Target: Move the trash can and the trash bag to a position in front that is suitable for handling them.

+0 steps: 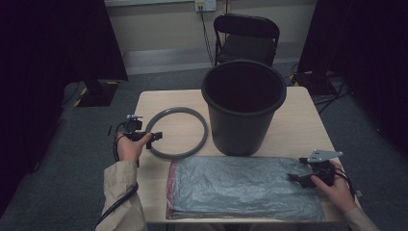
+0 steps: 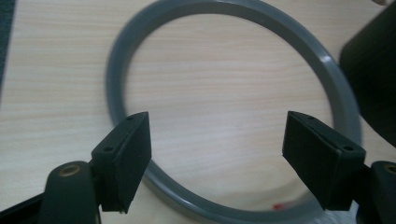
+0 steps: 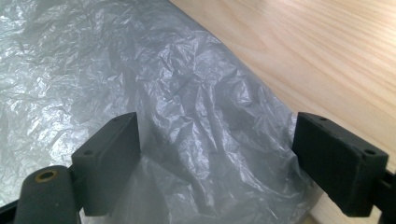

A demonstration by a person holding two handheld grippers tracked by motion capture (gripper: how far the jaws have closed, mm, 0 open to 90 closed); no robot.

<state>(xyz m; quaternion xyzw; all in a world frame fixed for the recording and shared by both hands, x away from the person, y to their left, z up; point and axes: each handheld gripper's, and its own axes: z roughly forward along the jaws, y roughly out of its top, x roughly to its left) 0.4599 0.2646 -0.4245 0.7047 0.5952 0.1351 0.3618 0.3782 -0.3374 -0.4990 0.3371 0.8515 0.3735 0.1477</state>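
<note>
A grey plastic ring lies flat on the wooden table, just left of a tall black bin. My left gripper is at the ring's near-left arc, and its jaws stand wide apart. In the left gripper view the ring curves under the open gripper, and no pad touches it. A flat stack of grey plastic bags covers the table's front. My right gripper hovers open over the stack's right end. In the right gripper view the crinkled bag lies below the gripper.
A black folding chair stands behind the table. Dark curtains hang on both sides, and cables lie on the floor at the back right. A red edge shows under the bag stack's left side. The bin's wall looms at the right of the left gripper view.
</note>
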